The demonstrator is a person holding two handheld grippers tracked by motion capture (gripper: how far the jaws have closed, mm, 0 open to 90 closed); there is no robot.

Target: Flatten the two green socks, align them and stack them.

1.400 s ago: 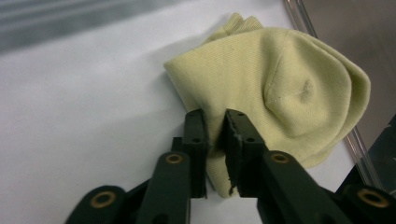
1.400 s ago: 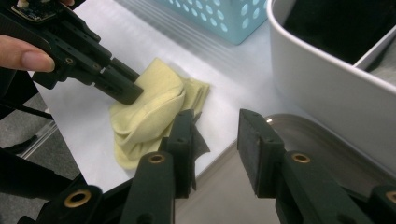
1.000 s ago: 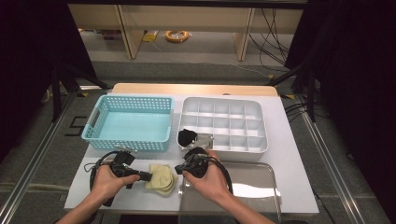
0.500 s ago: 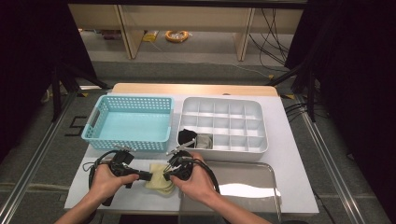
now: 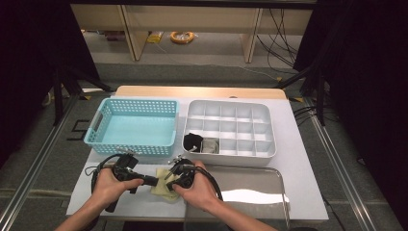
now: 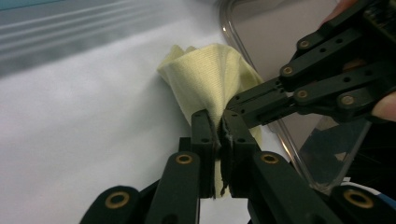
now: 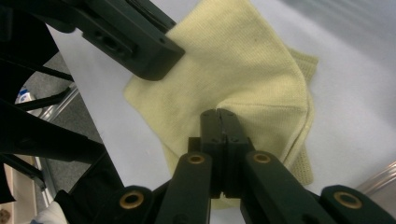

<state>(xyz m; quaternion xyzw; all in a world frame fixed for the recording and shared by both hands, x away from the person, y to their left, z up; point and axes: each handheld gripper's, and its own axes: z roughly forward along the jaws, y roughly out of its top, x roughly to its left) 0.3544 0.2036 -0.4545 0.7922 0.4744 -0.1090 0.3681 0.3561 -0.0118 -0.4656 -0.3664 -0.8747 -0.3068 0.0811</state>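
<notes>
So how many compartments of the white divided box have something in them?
2, side by side in the near row of the white divided box: a black item in the left corner, a grey item beside it.

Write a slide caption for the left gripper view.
Left gripper pinches a pale yellow knitted cloth; right gripper meets it.
</notes>
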